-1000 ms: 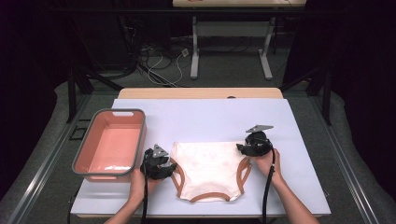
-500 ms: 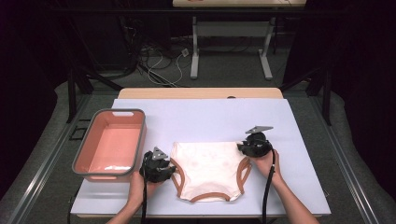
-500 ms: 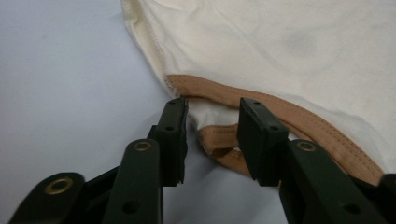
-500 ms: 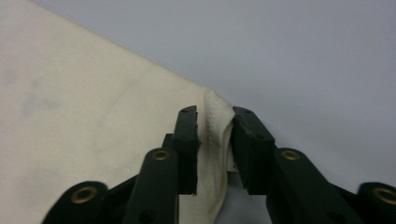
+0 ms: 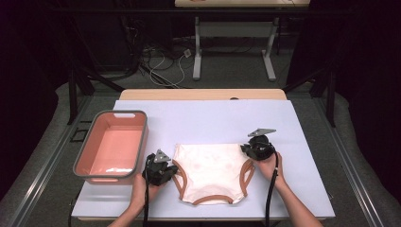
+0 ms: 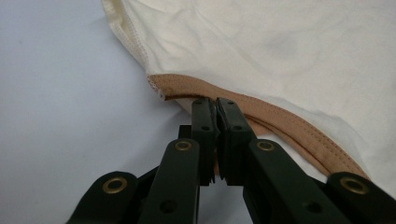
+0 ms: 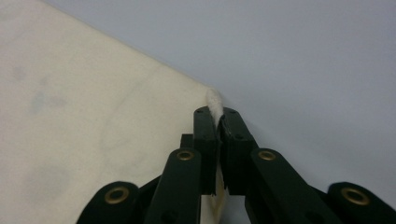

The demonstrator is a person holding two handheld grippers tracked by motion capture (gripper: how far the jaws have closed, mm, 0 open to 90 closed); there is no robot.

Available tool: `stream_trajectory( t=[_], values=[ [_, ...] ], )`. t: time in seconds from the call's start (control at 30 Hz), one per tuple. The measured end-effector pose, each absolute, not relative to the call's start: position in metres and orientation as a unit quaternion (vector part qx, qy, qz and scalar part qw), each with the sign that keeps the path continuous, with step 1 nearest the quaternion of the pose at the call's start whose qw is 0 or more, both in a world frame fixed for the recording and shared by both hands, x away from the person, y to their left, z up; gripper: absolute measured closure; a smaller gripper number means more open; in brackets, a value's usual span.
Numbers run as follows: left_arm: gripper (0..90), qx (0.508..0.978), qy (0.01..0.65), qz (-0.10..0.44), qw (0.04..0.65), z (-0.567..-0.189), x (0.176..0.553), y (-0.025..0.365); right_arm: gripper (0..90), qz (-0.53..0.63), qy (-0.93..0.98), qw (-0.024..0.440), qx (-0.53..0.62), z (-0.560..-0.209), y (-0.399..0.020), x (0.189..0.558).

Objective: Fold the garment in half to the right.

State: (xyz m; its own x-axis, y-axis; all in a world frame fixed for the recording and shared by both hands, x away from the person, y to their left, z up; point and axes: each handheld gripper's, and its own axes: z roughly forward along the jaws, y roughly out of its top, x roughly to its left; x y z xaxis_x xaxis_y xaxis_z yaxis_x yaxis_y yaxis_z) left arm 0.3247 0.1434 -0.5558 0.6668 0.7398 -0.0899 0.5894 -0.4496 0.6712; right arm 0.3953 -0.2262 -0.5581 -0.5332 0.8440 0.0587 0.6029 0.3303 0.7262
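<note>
A cream undergarment [image 5: 213, 170] with tan-brown trim is laid flat on the pale blue table cover [image 5: 213, 118], between the two grippers. The left gripper [image 6: 216, 122] is seen with its jaws just closed, pressed together on the tan leg-hole band at the garment's left edge; a sliver of that band is pinched between the pads. In the high view the left gripper [image 5: 166, 171] is held by the left hand [image 5: 142, 187], right at the cloth's left side. The right gripper [image 7: 218, 122] has also just been closed, and a small tuft of the cream fabric's corner is clamped between its pads, poking out above the tips. From above, the right gripper [image 5: 251, 150] is set at the garment's upper right corner, gripped by the right hand [image 5: 269, 165]. A pink tub [image 5: 112, 146] with a grey rim is placed just beyond the left gripper, on the side away from the cloth, not touched by any finger.
</note>
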Motion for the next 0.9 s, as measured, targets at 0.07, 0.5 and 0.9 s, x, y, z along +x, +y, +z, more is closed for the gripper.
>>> stream_trajectory(
  t=[0.07, 0.5, 0.9],
  values=[
    [86.8, 0.844, 0.393, 0.109, 0.349, -0.556, 0.325, 0.145, 86.4, 0.352, 0.8, 0.17, 0.455, -0.557, -0.227, 0.395],
    [86.6, 0.841, 0.389, 0.115, 0.358, -0.551, 0.325, 0.142, 86.4, 0.355, 0.797, 0.199, 0.446, -0.55, -0.23, 0.393],
    [86.7, 0.84, 0.38, 0.117, 0.369, -0.552, 0.331, 0.131, 86.4, 0.355, 0.788, 0.218, 0.452, -0.546, -0.24, 0.396]
  ],
)
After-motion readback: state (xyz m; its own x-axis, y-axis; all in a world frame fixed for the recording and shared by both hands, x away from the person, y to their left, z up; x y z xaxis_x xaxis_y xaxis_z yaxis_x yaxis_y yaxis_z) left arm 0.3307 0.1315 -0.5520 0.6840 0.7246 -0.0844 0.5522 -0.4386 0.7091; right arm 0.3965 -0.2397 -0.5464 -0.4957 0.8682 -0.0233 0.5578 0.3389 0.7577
